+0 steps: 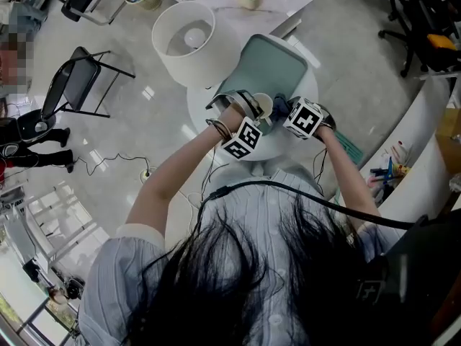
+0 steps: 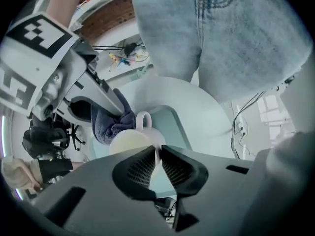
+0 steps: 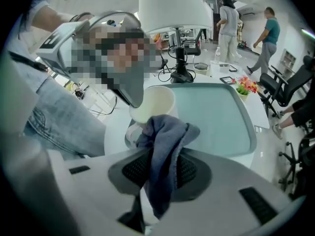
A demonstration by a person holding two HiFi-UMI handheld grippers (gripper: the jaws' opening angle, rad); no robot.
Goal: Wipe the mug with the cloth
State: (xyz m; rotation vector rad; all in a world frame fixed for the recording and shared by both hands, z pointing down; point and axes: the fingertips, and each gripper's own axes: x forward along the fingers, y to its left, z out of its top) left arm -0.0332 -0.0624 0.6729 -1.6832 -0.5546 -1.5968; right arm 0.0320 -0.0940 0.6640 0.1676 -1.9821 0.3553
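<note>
The left gripper (image 2: 158,155) is clamped tight on the rim of the cream mug (image 2: 129,140), holding it over the teal tray (image 2: 174,124). The right gripper (image 3: 162,159) is closed on the blue-grey cloth (image 3: 167,132), which touches the mug's outer wall beside the handle.

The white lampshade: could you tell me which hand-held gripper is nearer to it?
Left. The left hand-held gripper is just below-right of the lampshade; the right hand-held gripper sits farther right.

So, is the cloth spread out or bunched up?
Bunched up: the cloth hangs crumpled, pinched between the right tool's jaws, by the mug.
</note>
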